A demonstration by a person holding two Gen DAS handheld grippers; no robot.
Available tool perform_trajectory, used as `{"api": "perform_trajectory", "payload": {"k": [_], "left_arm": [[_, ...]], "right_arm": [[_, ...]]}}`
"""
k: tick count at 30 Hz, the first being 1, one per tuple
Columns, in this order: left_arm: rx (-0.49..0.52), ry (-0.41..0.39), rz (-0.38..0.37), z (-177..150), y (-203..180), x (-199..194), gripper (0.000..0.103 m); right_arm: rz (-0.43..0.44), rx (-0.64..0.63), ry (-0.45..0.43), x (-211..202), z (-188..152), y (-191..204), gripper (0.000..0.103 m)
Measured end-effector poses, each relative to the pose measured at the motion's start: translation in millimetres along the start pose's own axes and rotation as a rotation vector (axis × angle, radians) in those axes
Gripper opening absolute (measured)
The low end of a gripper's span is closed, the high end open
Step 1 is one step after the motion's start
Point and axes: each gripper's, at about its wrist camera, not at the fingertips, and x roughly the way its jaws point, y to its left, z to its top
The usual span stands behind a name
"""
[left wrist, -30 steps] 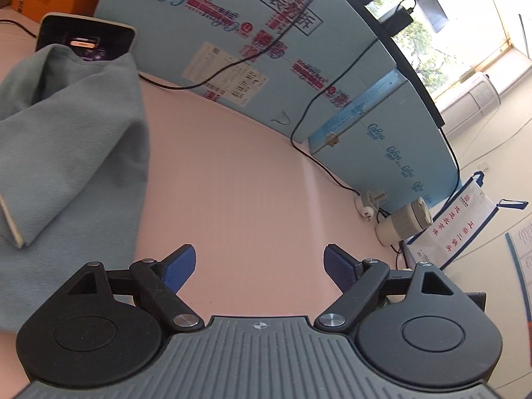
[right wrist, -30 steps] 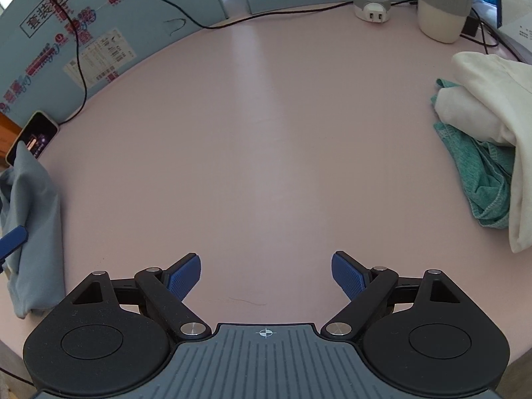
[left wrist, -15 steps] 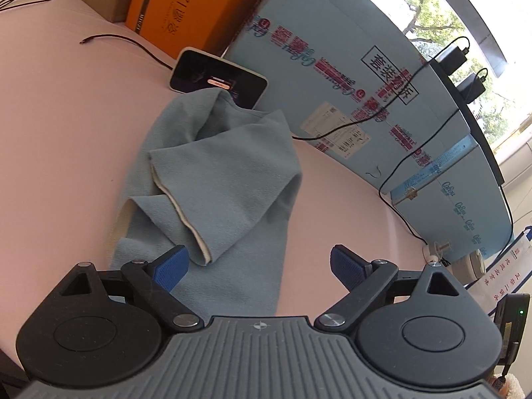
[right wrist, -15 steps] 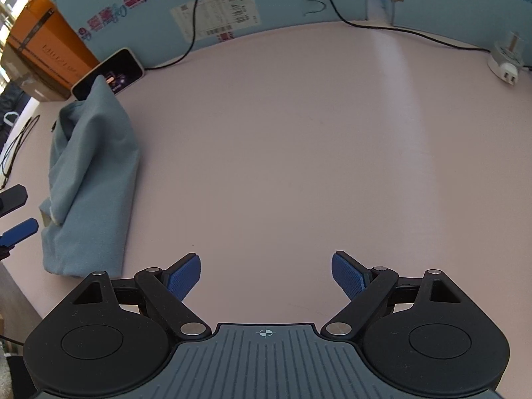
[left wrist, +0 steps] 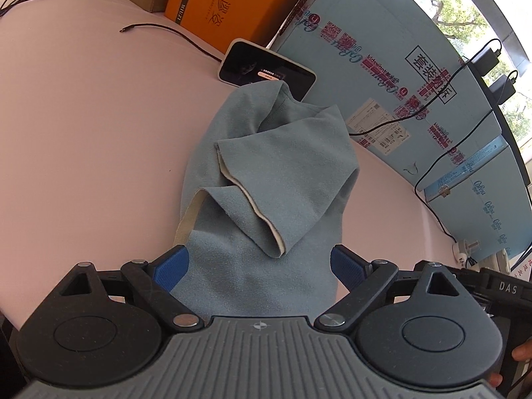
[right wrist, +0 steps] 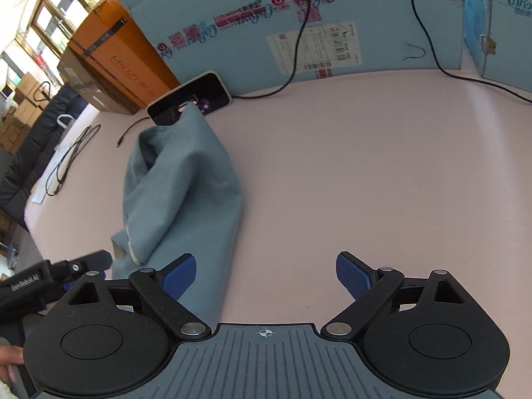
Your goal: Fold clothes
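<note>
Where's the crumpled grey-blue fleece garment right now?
The grey-blue fleece garment lies on the pink table, mid-frame in the left wrist view, its far end against the black phone.

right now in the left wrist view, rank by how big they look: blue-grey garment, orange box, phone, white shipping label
1. blue-grey garment, though nearness to the camera inflates it
2. orange box, partly cut off
3. phone
4. white shipping label, only slightly smaller-looking than the phone

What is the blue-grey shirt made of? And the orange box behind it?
The shirt looks like soft fleece or brushed knit: a matte, fuzzy surface, limp rounded folds, and a cream inner side showing at the sleeve edge. The exact fibre cannot be told. The orange box looks like cardboard with a smooth printed coating: flat stiff faces, sharp corners, printed lettering and a slight sheen.
</note>
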Motion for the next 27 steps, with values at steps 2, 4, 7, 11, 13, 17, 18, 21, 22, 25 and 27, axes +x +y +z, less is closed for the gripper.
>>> {"api": "perform_trajectory", "payload": {"k": [2, 4, 7, 11, 13, 17, 18, 21, 22, 25, 27], "left_arm": [[0.008, 0.012, 0.004, -1.3, 2.1, 2.7, 0.092], [0.019, 0.021, 0.012, -2.3, 3.8, 4.8, 0.092], [0.035, 0.029, 0.023, -3.1, 6.2, 7.1, 0.092], [0.056, 0.036, 0.039, -4.5, 9.3, 9.4, 0.092], [0.062, 0.045, 0.041, -6.3, 10.2, 10.9, 0.092], [0.078, 0.07, 0.039, -13.5, 9.1, 15.0, 0.092], [0.081, 0.076, 0.039, -15.3, 8.3, 16.1, 0.092], [0.095, 0.094, 0.033, -20.7, 5.7, 19.8, 0.092], [0.101, 0.099, 0.033, -22.3, 4.8, 21.1, 0.092], [0.116, 0.113, 0.036, -25.4, 3.7, 23.9, 0.092], [0.119, 0.119, 0.037, -26.4, 4.1, 24.9, 0.092]], "right_arm": [[0.013, -0.018, -0.001, 4.2, 3.2, 11.2, 0.094], [0.019, -0.048, -0.001, 8.9, 5.7, 21.9, 0.094], [0.029, -0.096, -0.005, 13.5, 9.2, 39.1, 0.094], [0.056, -0.15, -0.011, 20.3, 16.0, 60.3, 0.094], [0.073, -0.166, -0.025, 25.1, 20.9, 68.4, 0.094], [0.065, -0.203, -0.023, 44.2, 29.1, 82.0, 0.097], [0.058, -0.213, -0.013, 51.4, 30.5, 84.7, 0.097], [0.06, -0.226, 0.031, 71.7, 28.5, 90.3, 0.097], [0.06, -0.234, 0.043, 77.7, 26.9, 92.5, 0.097], [0.043, -0.276, 0.055, 90.1, 21.3, 99.2, 0.097], [0.019, -0.291, 0.068, 97.0, 18.5, 101.9, 0.097]]}}
